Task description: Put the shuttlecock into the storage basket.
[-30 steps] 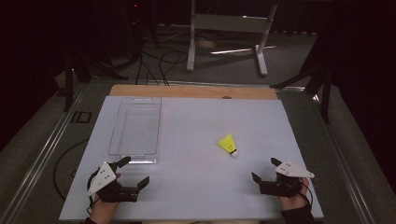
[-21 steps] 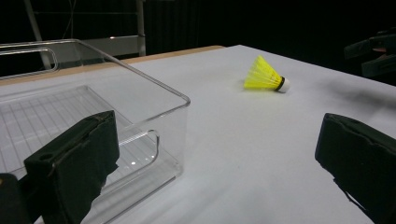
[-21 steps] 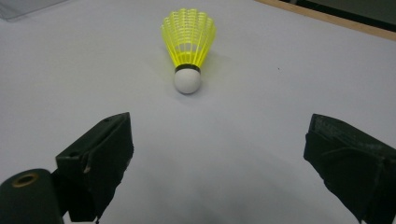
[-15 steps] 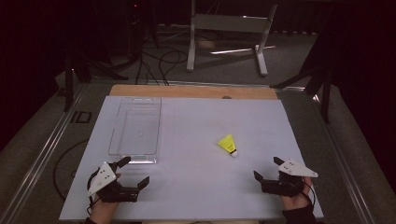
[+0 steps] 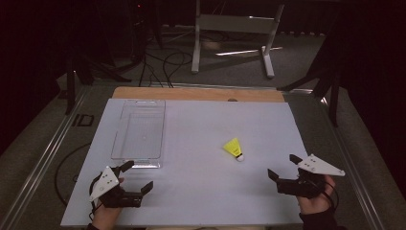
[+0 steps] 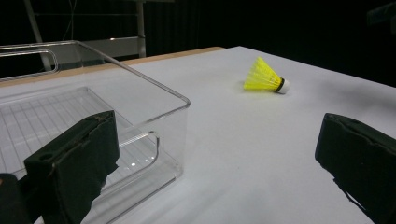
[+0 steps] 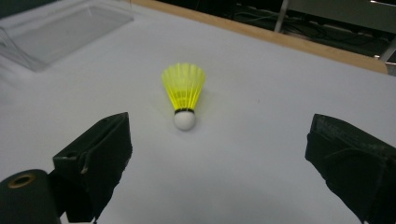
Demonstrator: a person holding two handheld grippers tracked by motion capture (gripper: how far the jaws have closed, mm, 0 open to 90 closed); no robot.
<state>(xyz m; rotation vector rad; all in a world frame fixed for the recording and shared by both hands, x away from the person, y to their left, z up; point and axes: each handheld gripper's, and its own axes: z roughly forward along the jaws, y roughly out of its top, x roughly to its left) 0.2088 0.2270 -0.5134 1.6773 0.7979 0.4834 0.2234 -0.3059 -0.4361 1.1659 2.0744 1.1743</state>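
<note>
A yellow shuttlecock point(image 5: 233, 148) point(image 6: 266, 77) point(image 7: 184, 92) with a white cork lies on its side on the white tabletop point(image 5: 201, 129), right of centre. A clear plastic bin point(image 5: 140, 134) point(image 6: 84, 116) point(image 7: 56, 32) stands empty at the left. My left gripper point(image 5: 138, 176) point(image 6: 215, 154) rests open at the front left, just before the bin's near end. At the front right, my right gripper point(image 5: 283, 166) point(image 7: 219, 154) is open too, its jaws aimed at the shuttlecock a short way ahead. Nothing sits between either pair of jaws.
A wooden strip point(image 5: 196, 94) runs along the table's far edge. Beyond it on the dark floor stand a metal frame point(image 5: 234, 28) and loose cables point(image 5: 167, 62). A metal rail point(image 5: 48, 148) borders the table's left side.
The right gripper has shifted very slightly. The left gripper, the shuttlecock and the bin have stayed where they were.
</note>
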